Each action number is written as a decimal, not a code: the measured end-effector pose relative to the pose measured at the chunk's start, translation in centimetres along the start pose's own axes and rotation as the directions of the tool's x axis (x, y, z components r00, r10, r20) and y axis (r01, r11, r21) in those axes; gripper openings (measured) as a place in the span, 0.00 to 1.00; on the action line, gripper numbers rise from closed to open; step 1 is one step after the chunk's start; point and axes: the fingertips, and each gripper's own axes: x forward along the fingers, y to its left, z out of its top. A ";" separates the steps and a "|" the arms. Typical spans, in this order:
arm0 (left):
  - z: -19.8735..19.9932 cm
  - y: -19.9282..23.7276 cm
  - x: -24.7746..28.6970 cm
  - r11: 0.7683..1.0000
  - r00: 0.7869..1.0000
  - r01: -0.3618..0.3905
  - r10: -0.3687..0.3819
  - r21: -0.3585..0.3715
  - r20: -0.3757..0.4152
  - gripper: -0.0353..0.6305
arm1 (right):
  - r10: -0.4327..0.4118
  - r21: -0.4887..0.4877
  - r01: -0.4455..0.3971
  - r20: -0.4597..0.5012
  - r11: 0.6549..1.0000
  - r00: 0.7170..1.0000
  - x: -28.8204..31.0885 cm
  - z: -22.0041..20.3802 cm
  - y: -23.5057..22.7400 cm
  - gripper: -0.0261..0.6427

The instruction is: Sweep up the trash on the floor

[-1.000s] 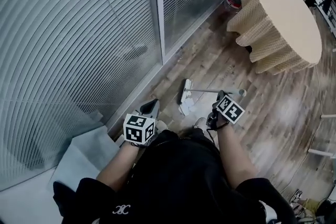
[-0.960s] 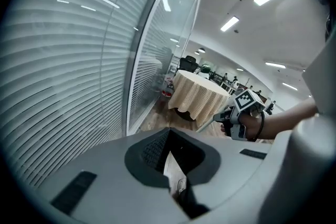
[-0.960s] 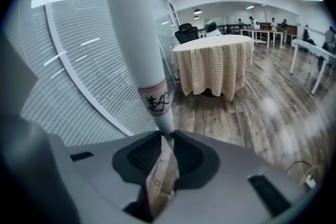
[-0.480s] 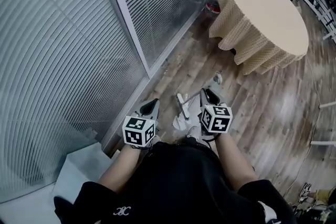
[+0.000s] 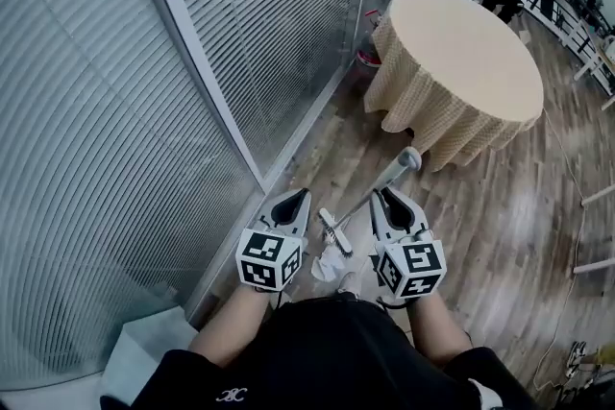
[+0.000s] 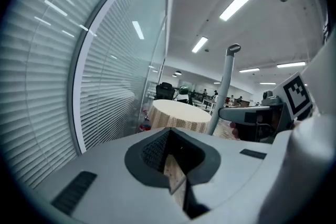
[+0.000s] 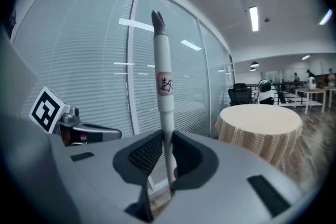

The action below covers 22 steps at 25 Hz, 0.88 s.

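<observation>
My right claw [image 5: 386, 197] clamps the broom [image 5: 399, 168], left claw [image 5: 299, 197] clenched empty; near paper [image 5: 330, 266] lies unswept, so barely begun, I'd say.

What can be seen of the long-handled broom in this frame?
The pale grey long-handled broom has a slim, plastic-looking round shaft with a darker tip and a red-edged sticker. It leans up from its narrow white head down at the brown wooden floor, towards the beige-clothed round table. The right hand-held gripper is shut on the shaft.
</observation>
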 end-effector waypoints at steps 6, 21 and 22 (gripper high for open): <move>3.5 -3.4 0.4 0.992 1.000 -0.009 0.006 0.124 0.026 0.05 | -0.082 0.014 0.082 0.081 0.997 0.993 -1.8 3.5 -1.8 0.14; 5.3 -6.6 0.8 0.992 0.998 0.011 -0.018 0.126 0.054 0.04 | -0.098 -0.033 0.103 0.119 0.994 0.988 -3.2 5.2 -3.3 0.14; 5.3 -7.0 0.9 0.992 0.999 0.009 -0.016 0.127 0.052 0.05 | -0.095 -0.032 0.100 0.118 0.995 0.988 -3.5 5.2 -3.6 0.14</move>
